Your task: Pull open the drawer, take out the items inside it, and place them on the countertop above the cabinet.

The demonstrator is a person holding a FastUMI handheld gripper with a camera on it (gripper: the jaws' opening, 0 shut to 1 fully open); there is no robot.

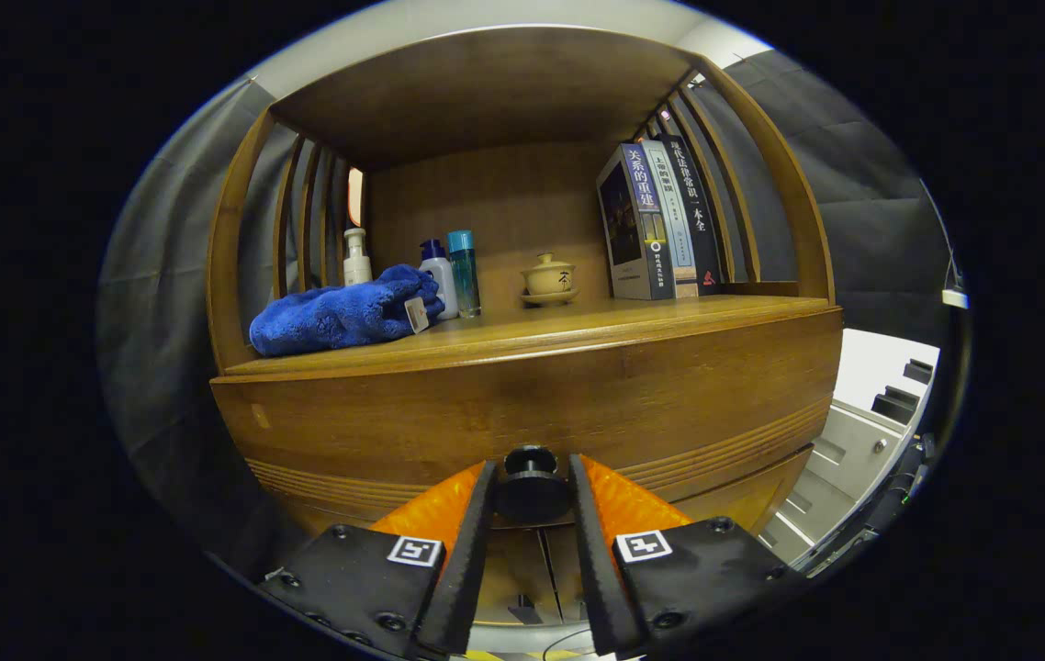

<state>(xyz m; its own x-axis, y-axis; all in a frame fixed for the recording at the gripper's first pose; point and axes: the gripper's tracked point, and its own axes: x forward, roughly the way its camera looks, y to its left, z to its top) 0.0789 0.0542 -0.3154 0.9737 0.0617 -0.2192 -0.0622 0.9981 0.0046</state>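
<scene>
Gripper view | hand-held gripper (531, 491) clamped on drawer knob (531, 484) | books (660, 220): Chinese spine titles

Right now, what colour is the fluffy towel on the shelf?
Bright blue. The towel shows best in the gripper view, beyond the gripper, whose fingers flank the drawer knob.

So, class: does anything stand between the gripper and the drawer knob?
Nothing visible. The knob sits between the gripper's two fingers, which flank it closely on either side at the drawer front; whether both press on it cannot be told.
</scene>
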